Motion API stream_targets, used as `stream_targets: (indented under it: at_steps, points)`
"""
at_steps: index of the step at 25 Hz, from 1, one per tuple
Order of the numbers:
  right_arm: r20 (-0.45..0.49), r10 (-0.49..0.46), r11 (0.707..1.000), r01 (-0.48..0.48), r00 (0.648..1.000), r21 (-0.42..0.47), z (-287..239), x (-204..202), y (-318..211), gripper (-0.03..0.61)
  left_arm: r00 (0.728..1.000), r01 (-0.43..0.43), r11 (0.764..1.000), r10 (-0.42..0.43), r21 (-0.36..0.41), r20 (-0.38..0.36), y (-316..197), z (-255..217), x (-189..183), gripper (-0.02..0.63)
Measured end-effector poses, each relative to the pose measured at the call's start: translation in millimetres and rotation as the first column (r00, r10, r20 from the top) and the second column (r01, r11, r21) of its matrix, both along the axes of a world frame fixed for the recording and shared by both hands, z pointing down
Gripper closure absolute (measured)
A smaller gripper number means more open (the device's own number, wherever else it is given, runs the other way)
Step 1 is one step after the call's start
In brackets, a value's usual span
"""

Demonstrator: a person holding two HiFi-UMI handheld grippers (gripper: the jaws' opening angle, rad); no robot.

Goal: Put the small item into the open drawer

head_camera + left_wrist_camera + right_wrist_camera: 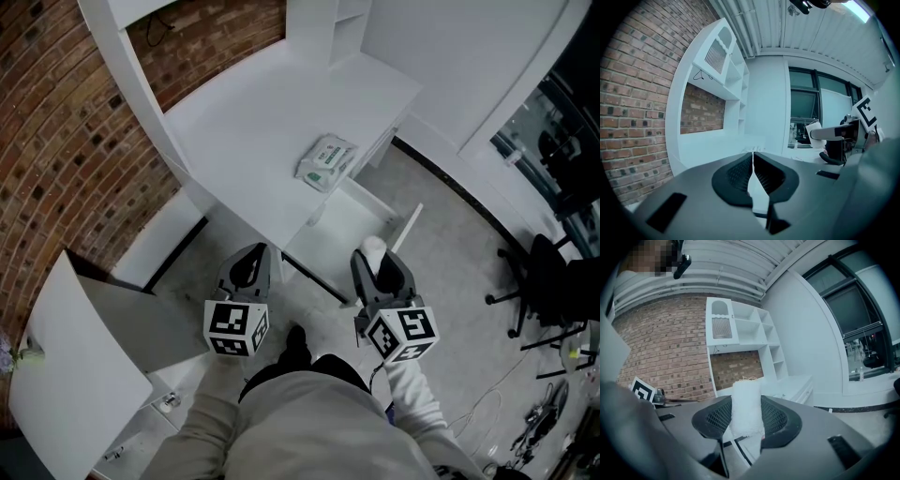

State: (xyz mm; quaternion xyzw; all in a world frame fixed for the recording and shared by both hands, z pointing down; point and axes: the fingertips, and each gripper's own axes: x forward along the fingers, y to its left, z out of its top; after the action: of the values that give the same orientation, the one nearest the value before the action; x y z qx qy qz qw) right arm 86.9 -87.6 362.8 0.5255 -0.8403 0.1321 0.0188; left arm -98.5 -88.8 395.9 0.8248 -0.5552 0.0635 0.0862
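A small white gauze-like roll stands upright between the pads of my right gripper, which is shut on it. In the head view that roll and the right gripper hover just short of the open white drawer, pulled out from under the desk's front edge. My left gripper is level with the right one, off to its left, near the desk's corner. Its pads meet with nothing between them, so the left gripper is shut.
A white desk with a shelf unit stands against a brick wall. A green-white packet lies near the desk's front edge above the drawer. A white panel stands at lower left; a black office chair is at right.
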Motion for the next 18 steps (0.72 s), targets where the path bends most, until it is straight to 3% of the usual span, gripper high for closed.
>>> stream_targets:
  at_steps: [18]
  points:
    - [-0.017, -0.012, 1.000, 0.012, 1.000, -0.002, 0.1, 6.6, -54.0, 0.382, 1.000, 0.019, 1.000, -0.019, -0.005, -0.015, -45.7, 0.4, -2.2, 0.588]
